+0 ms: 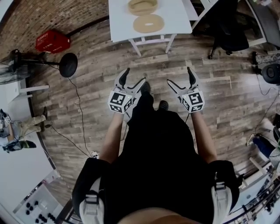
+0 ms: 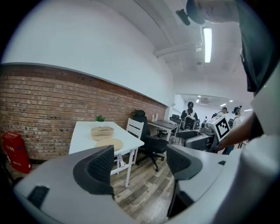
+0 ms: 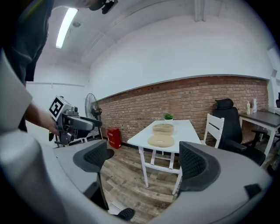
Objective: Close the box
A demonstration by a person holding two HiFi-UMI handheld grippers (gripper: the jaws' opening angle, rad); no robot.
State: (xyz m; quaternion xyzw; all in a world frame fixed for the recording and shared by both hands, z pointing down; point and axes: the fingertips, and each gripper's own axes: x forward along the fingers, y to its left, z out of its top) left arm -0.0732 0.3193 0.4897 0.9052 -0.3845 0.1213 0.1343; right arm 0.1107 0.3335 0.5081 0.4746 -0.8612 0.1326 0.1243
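**Grippers wait apart from an uncovered box**

You stand on the wood-plank floor with a gripper in each hand, both aimed toward 12 o'clock. Your left gripper is released, its jaws spread wide over bare floor with nothing between them. Your right gripper is likewise released and empty.

The round woven box sits uncovered on the white table at 12 o'clock, well apart from both grippers. Its flat round lid lies on the tabletop just beside it, on the side nearer you. A small potted plant stands at the table's far end, by the brick wall. A black office chair stands at 1 o'clock and a red crate at 10 o'clock.
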